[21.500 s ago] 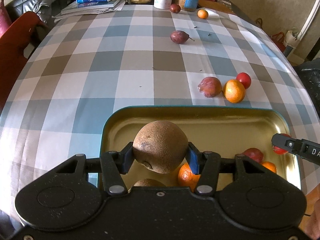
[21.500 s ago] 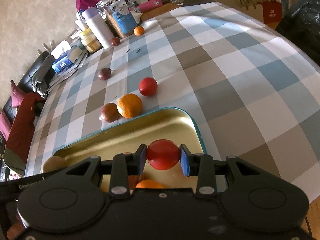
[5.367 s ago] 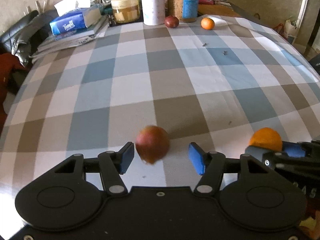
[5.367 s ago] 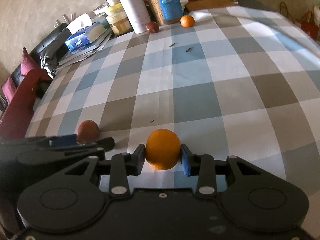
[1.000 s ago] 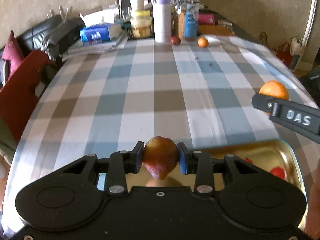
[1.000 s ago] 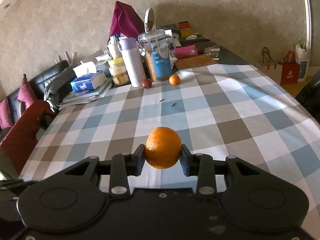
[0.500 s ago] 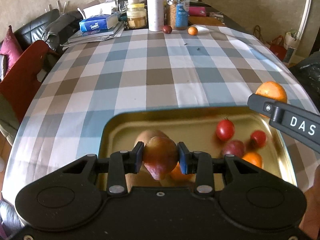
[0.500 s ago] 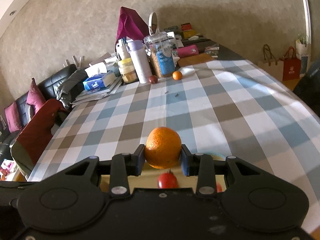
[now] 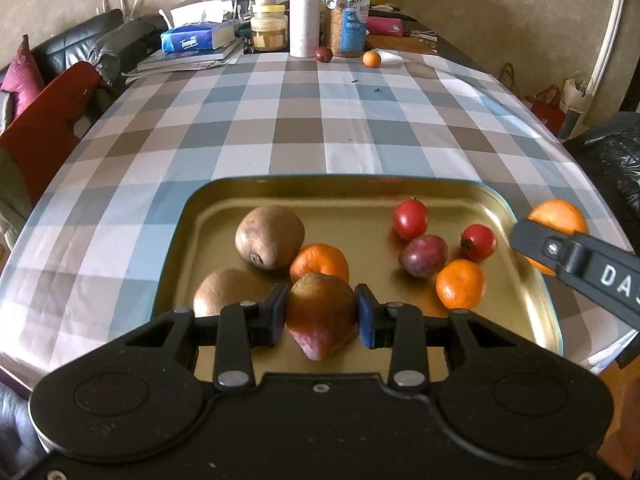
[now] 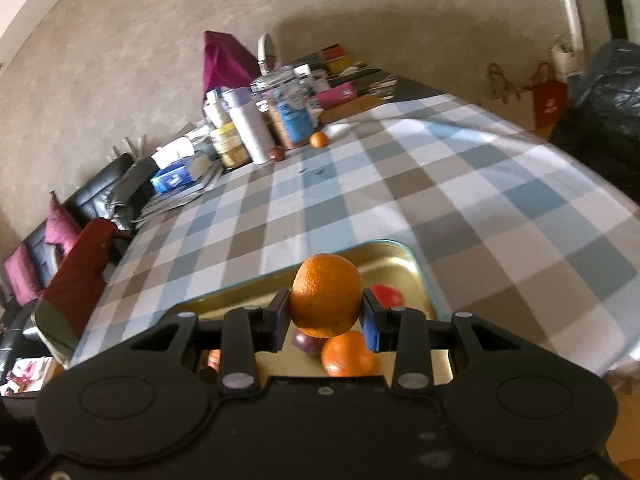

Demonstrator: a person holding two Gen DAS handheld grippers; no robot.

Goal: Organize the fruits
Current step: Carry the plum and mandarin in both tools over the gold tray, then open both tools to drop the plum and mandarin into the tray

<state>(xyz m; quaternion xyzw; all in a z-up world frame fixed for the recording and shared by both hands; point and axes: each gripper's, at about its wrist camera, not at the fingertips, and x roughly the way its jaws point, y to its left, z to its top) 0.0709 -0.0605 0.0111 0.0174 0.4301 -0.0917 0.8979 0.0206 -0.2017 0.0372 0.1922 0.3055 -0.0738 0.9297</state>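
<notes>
A reddish pear-shaped fruit is pinched in the left claw, held above the near edge of the gold tray. An orange is pinched in the right claw, seen at 3 o'clock of the tray's right rim in the left wrist view. Inside the tray, two brown fruits are noted at 9 o'clock, a mandarin touching one of them; two red fruits, a purple fruit and a second mandarin are grouped at 3 o'clock. The tray is set on the checked desk. At 12 o'clock, a small orange fruit and a dark fruit are left near the jars.
</notes>
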